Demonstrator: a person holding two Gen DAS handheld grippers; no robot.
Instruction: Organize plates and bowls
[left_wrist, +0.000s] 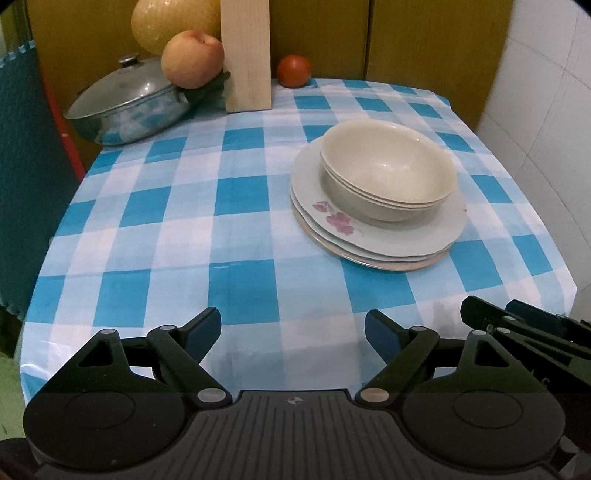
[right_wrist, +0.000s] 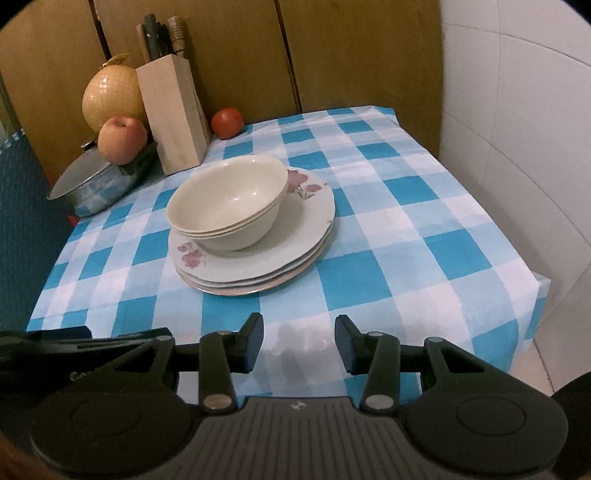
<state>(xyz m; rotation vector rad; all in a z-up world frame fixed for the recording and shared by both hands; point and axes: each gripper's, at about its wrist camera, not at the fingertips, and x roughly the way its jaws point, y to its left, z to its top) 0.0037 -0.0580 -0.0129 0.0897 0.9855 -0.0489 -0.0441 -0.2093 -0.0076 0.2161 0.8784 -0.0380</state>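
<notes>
Hovering over the near edge of the worktop (left_wrist: 147, 221), your left tool (left_wrist: 293, 334) has its fingers spread apart, gripping nothing; your right tool (right_wrist: 299, 341) is likewise parted and bare. Ahead, nested bowls (right_wrist: 229, 205) sit on stacked plates (right_wrist: 273, 258). Behind stand a knife block (right_wrist: 173, 110), pot (left_wrist: 125, 103) and tomato (right_wrist: 227, 123).

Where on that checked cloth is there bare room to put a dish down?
Bare cloth lies right of the plate stack toward the tiled wall, and left of it, before the pot. The back left corner is crowded: pot, apple, knife block, tomato.
</notes>
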